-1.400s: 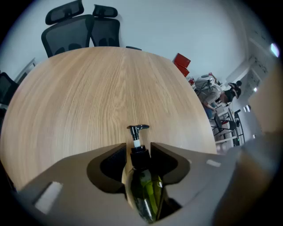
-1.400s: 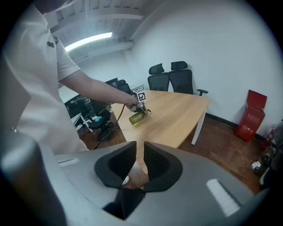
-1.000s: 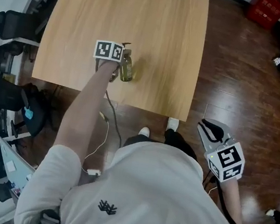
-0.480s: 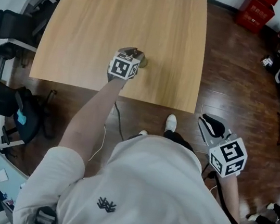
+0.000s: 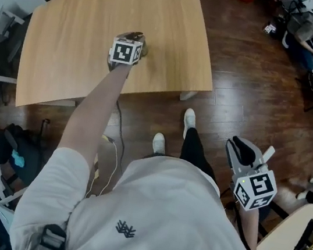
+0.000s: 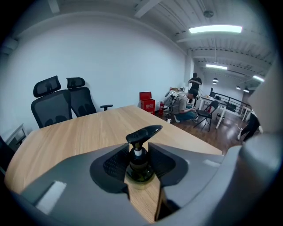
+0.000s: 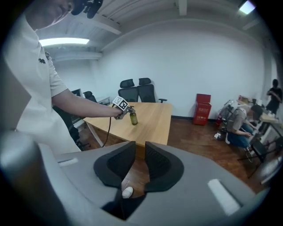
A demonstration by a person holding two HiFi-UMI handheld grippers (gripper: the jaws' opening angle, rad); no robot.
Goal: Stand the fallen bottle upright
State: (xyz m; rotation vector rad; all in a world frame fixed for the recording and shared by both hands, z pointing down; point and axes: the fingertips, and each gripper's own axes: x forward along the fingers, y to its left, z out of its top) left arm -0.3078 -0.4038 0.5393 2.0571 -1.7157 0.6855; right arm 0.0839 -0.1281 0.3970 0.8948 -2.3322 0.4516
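Head view: left gripper [image 5: 134,37] reaches across the bench [image 5: 71,31], while right gripper [image 5: 240,149] hangs over the floor, well apart. Left gripper view: jaws clenched on the neck of the bottle [image 6: 140,163], pump uppermost. Right gripper view: jaws opening, nothing between them; the bottle looks upright near the bench's right edge. Righting seems nearly done. Next, seat the base flat and let go gently.

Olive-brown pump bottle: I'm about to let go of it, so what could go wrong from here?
1. The left gripper is clamped on the olive-brown pump bottle only at its narrow neck, so the body may hang slightly tilted. If it is released before its base lies flat on the wooden table, it could topple.
2. The black pump head overhangs the jaws, so a withdrawing gripper might snag it.
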